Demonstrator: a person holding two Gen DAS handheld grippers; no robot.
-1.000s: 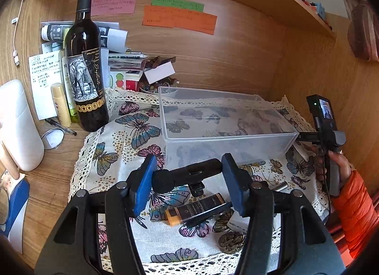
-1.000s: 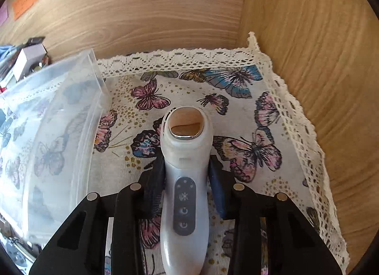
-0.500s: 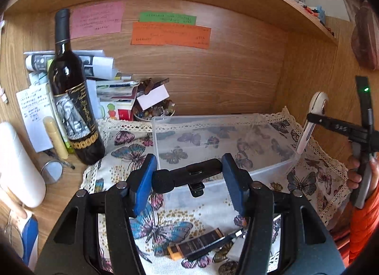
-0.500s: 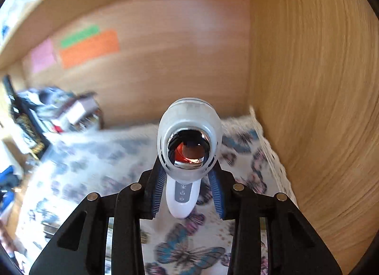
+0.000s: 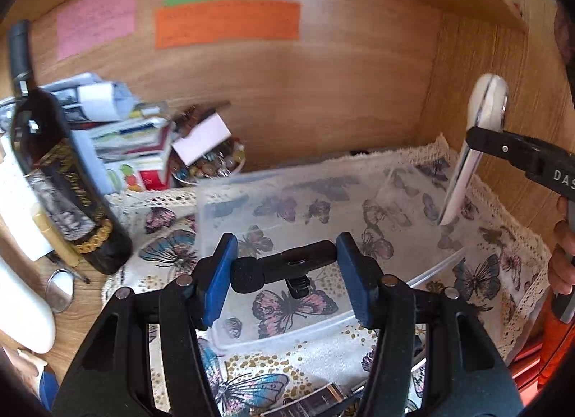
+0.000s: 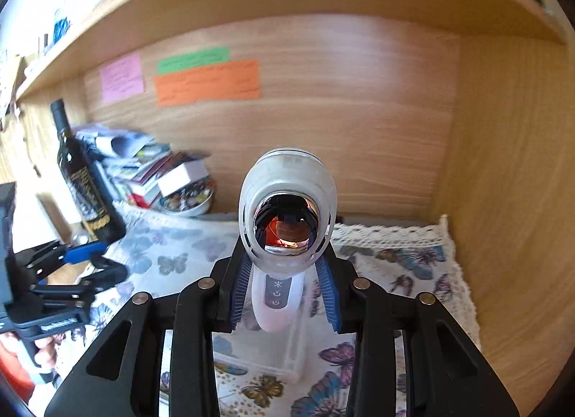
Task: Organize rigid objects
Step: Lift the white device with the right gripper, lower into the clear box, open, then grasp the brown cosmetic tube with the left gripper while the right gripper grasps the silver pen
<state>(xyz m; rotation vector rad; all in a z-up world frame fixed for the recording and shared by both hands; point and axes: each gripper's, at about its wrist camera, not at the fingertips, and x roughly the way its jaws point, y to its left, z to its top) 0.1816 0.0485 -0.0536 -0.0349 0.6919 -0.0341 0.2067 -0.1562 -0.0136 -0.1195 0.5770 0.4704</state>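
Transport step in hand: both tongs carry an item toward the clear plastic bin (image 5: 323,201), which lies mid-frame on the butterfly cloth (image 5: 503,266) over the table. Left tongs (image 5: 287,269) are clamped on a small black cylindrical piece (image 5: 284,267), held crosswise between the blue pads (image 5: 219,273), low centre of the left view, in front of the bin's near wall. Right tongs (image 6: 285,291) are clamped on a white handheld device (image 6: 285,223), gripped at its button panel with the round head pointing toward the camera; in the left view the same device (image 5: 474,151) hangs tilted at right of frame, its lower tip over the bin's right end.

Next move, judged: lower the device into the bin and part the tongs only once it rests on the bottom; then the left tongs bring the black piece over the near wall. Risk: the tilted device could knock the thin bin wall.

Counts: one bin, one white device, one black piece, one wine bottle (image 5: 61,179) at left, three coloured notes (image 5: 226,23) on the back panel (pink, green, orange), one bowl of beads (image 5: 208,161). More items lie at the bottom edge, too cut off to count.
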